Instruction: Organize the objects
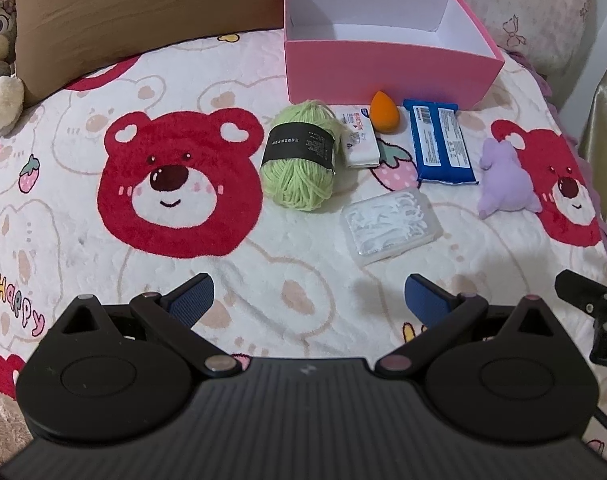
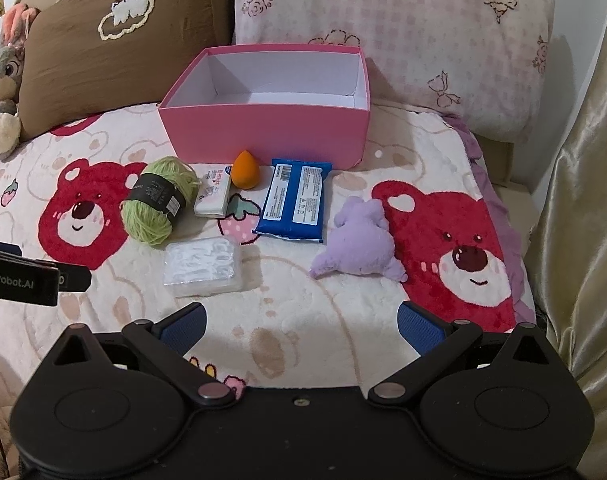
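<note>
L gripper (image 1: 308,300) hovering over blanket (image 1: 83,248), jaws spread wide, holding nothing. R gripper (image 2: 301,326) likewise wide open & empty, low over blanket's near edge. Pink box (image 1: 383,68) open-topped at blanket's far edge, against pillows, inside bare white. Lined up just in front of box: green yarn ball (image 1: 299,158) w/ black band, touching small white packet (image 1: 359,136); orange sponge (image 1: 384,112) close to box wall; blue wipes pack (image 1: 441,142); purple plush (image 1: 503,182) nearest right edge. Clear floss-pick case (image 1: 391,224) nearer grippers, apart from the row. Grey bunny toy (image 2: 1,92) by brown cushion (image 2: 115,44) at far left corner
</note>
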`<state>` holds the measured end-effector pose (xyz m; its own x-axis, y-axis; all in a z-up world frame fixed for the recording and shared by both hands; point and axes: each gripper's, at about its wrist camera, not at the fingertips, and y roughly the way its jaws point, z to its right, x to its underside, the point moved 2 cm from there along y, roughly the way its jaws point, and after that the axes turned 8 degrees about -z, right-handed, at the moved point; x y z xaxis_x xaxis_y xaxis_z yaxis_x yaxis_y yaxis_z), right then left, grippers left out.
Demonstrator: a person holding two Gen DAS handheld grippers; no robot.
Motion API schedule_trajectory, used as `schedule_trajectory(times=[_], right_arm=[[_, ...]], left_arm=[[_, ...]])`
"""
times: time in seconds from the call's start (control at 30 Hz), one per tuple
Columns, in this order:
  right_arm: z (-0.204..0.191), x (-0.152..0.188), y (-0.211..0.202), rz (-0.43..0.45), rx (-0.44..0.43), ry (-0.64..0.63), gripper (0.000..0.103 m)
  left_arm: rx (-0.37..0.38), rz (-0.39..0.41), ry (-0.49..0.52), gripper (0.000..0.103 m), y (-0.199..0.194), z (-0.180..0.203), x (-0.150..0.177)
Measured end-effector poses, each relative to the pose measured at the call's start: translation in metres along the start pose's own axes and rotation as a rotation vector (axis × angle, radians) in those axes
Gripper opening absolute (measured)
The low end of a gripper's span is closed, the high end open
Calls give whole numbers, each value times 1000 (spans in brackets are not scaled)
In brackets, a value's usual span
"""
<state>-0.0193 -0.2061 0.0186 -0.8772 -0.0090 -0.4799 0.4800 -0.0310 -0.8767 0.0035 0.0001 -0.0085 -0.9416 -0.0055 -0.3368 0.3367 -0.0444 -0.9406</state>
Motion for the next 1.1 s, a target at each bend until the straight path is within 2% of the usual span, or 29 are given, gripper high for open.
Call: schedule_trajectory(times=[0.63,0.73,1.1], right_arm=[[4,0,2,-5,12,8,103],[8,0,1,-2,18,19,103],[16,-2,-8,10,32,35,103]], left_arm=[[18,-15,31,103,-2,5,0],[42,-3,18,103,-6,4,1],[37,20,22,103,-17,2,0]])
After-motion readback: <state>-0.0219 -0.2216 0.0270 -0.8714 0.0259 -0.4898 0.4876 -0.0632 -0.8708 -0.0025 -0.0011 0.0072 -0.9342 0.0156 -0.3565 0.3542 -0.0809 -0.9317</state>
